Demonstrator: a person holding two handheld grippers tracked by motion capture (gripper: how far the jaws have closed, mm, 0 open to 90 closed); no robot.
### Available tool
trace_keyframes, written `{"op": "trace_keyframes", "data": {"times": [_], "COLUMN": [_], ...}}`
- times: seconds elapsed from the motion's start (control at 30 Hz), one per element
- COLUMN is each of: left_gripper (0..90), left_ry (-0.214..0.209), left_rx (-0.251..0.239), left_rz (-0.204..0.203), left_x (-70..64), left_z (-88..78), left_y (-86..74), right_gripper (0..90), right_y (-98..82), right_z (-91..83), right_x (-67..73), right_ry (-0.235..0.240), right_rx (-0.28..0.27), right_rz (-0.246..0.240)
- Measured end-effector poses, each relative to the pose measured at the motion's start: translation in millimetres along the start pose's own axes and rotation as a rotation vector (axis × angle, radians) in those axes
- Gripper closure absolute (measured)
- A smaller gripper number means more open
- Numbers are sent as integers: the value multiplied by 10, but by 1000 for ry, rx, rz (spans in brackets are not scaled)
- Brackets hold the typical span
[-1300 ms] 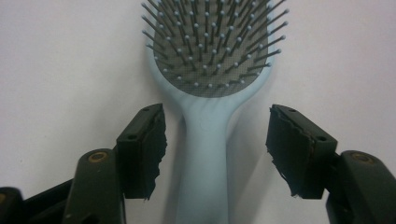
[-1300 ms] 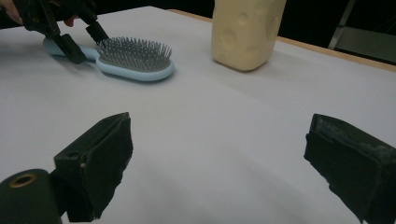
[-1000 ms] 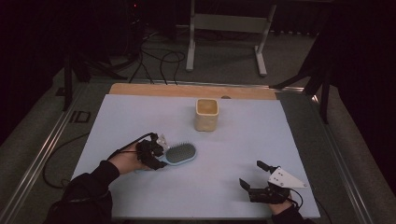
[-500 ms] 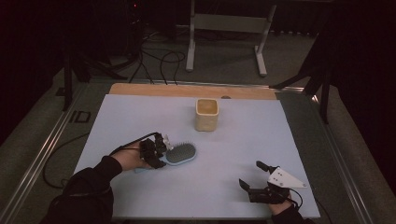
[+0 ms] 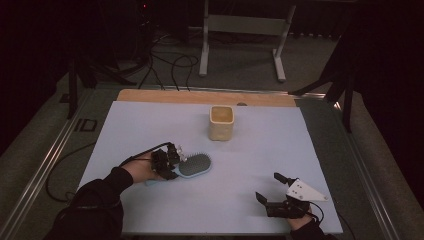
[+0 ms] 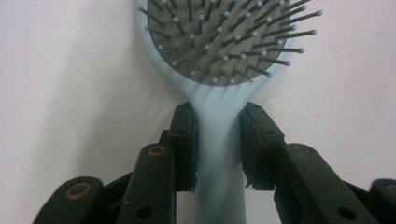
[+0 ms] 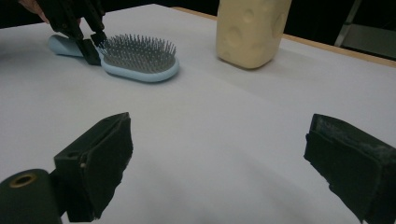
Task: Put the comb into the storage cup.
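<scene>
the left tool (image 6: pixel 218 140) has just been closing and now pinches the neck of the blue hairbrush (image 5: pixel 194 165), right where the handle meets the bristle head; the brush lies flat on the tabletop (image 5: pixel 280 150), its long side pointing away from the tool, toward the yellow cup (image 5: pixel 221 122); the right tool (image 7: pixel 219 158) sits spread wide, well apart from the brush, gripping nothing
</scene>
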State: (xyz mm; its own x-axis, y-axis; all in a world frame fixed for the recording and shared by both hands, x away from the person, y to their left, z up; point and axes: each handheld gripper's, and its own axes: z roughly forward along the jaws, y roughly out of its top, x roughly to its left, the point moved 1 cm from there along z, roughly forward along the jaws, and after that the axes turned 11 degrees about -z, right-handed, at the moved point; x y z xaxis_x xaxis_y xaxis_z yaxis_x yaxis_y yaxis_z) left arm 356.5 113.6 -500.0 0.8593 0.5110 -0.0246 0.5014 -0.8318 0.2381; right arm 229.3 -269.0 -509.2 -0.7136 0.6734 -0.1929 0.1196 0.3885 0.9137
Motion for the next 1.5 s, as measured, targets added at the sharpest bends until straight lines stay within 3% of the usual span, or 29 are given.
{"op": "trace_keyframes", "data": {"times": [0.1, 0.3, 0.57, 0.7, 0.73, 0.77, 0.87, 1.07, 1.17, 1.37, 1.43, 1.5], "left_gripper": [701, 703, 703, 704, 704, 704, 703, 704, 703, 704, 703, 703], "left_ry": [-3, -58, -66, -93, -83, -104, -98, -88, -108, -98, -126, -127], "left_rx": [-3, -34, -111, -146, -156, -160, -170, -235, -258, -330, -352, -359], "left_rz": [-2, -2, -9, -11, -9, -15, -9, -4, -8, 5, 0, -1], "left_x": [1, 33, 42, 57, 52, 61, 71, 43, 31, -40, -60, -74], "left_z": [-4, -20, -147, -225, -240, -253, -281, -369, -399, -461, -469, -466], "left_y": [-1, -44, -90, -107, -108, -111, -113, -102, -90, -75, -69, -62], "right_gripper": [75, 75, 75, 75, 75, 75, 75, 75, 75, 75, 75, 75], "right_y": [1, -5, -3, -2, -2, -3, -3, -6, -5, -7, -6, -5], "right_z": [-3, -9, -15, -16, -16, -16, -12, -13, -14, -15, -13, -13], "right_x": [-3, -15, -19, -21, -20, -22, -22, -29, -28, -31, -29, -28], "right_ry": [-2, -10, -18, -20, -19, -20, -21, -22, -23, -22, -24, -25], "right_rx": [0, -5, -5, -8, -7, -6, -5, -9, -9, -10, -9, -8], "right_rz": [-2, 10, 15, 14, 15, 14, 15, 20, 19, 19, 19, 19]}}
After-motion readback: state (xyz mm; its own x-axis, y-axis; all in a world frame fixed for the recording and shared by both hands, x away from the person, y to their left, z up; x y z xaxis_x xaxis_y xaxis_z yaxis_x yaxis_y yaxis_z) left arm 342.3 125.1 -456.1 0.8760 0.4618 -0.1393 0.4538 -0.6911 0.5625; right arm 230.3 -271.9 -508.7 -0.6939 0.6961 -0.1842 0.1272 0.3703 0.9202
